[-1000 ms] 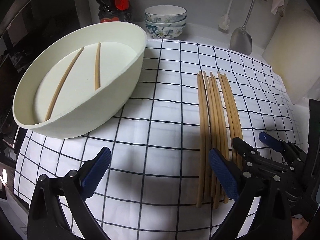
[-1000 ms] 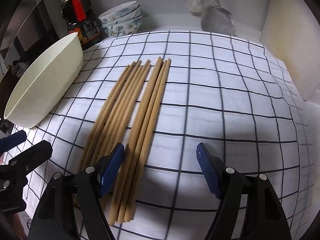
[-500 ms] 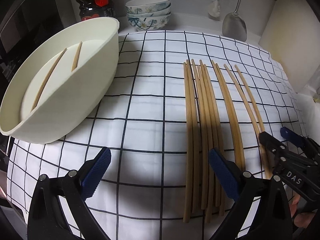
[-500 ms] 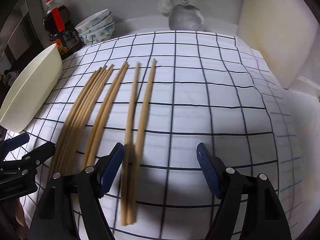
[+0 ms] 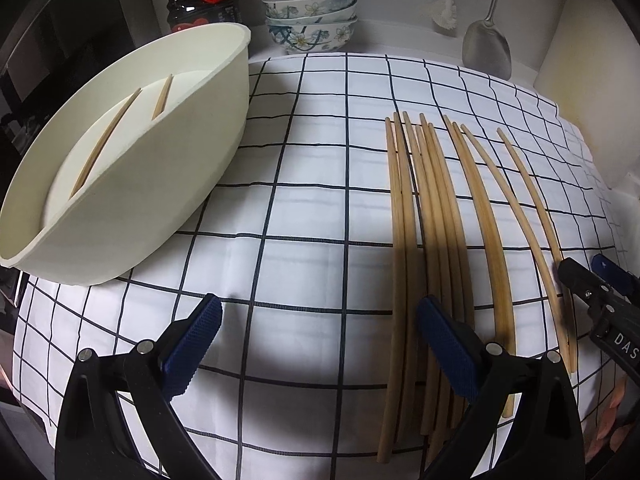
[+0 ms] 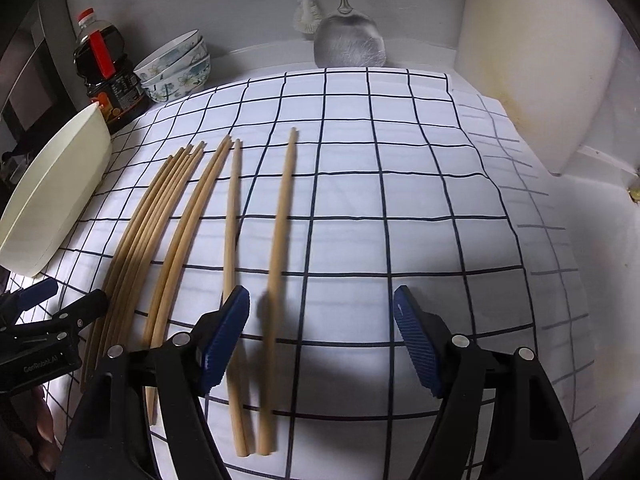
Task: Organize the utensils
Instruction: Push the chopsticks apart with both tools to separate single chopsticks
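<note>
Chopsticks [image 6: 276, 264] are laid lengthwise on the checked cloth [image 6: 400, 216] over the surface. Right gripper [image 6: 320, 344]: jaws spread, nothing pinched. One stick lies inside the gap, near the left pad; a second stick [image 6: 230, 240] sits just outside that pad, its near end passing under it. Beyond that, further left, a pair [image 6: 188, 224] and then a tight bundle [image 6: 140, 232] are seen.

Left gripper [image 5: 320, 348]: jaws spread, empty, only bare cloth between them. The bundle runs under and just right of its right pad. Well ahead and to the left, the cream oval tray [image 5: 224, 92] is tilted on the cloth, with two chopsticks [image 5: 106, 144] already lying inside.

Step in hand, as judged: one stick is being singled out from the row for pickup by the right gripper. To do it well, the stick should be centred between the pads before closing, the neighbouring stick kept outside the left pad, and the pads brought down close to the cloth so the thin round stick is not rolled away. A grip nearer mid-length would limit droop during transfer to the tray.

Writing: "DAS" is read on the right gripper's body in the left wrist view; "GenRobot.AI" is read, less sharply, on the left gripper's body in the right wrist view. The dark bottle [image 6: 106, 76] label is not legible.
</note>
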Demonstrator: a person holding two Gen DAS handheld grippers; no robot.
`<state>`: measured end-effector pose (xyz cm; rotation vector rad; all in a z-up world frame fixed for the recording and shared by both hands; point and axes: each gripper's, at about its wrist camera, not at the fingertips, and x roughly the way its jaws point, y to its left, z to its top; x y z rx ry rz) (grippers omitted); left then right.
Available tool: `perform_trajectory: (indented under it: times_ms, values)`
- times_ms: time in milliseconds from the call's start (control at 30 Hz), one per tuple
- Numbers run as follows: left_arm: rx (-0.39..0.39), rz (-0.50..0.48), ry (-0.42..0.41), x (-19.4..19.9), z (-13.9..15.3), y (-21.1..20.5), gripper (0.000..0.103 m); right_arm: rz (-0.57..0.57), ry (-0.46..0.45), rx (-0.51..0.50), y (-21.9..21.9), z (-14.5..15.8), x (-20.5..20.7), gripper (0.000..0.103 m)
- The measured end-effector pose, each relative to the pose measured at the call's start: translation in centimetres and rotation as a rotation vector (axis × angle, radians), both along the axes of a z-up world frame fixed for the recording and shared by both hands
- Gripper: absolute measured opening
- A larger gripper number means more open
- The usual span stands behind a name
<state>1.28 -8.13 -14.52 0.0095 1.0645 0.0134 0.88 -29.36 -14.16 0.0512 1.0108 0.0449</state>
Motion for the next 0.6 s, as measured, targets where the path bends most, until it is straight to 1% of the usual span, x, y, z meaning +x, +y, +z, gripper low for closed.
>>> perform_trajectory:
  times_ms: [200, 300, 433, 533, 600]
  values:
    - [0.015, 0.003, -0.003, 0.26, -0.22, -0.03, 0.098, 0.002, 0.010, -0.024, 0.13, -0.36, 0.09, 0.071]
    - [0.009, 0.001, -0.003, 0.30, -0.10, -0.02, 0.096, 0.002, 0.008, -0.019, 0.14, -0.34, 0.15, 0.071]
    - [-0.009, 0.014, -0.030, 0.38, 0.55, 0.34, 0.096, 0.002, 0.007, -0.014, 0.10, -0.32, 0.31, 0.071]
    - [0.026, 0.010, -0.011, 0.71, -0.12, 0.19, 0.097, 0.002, 0.008, -0.015, 0.11, -0.33, 0.30, 0.071]
    - [0.021, 0.015, -0.021, 0.66, -0.15, 0.35, 0.098, 0.003, 0.007, -0.014, 0.11, -0.36, 0.30, 0.071]
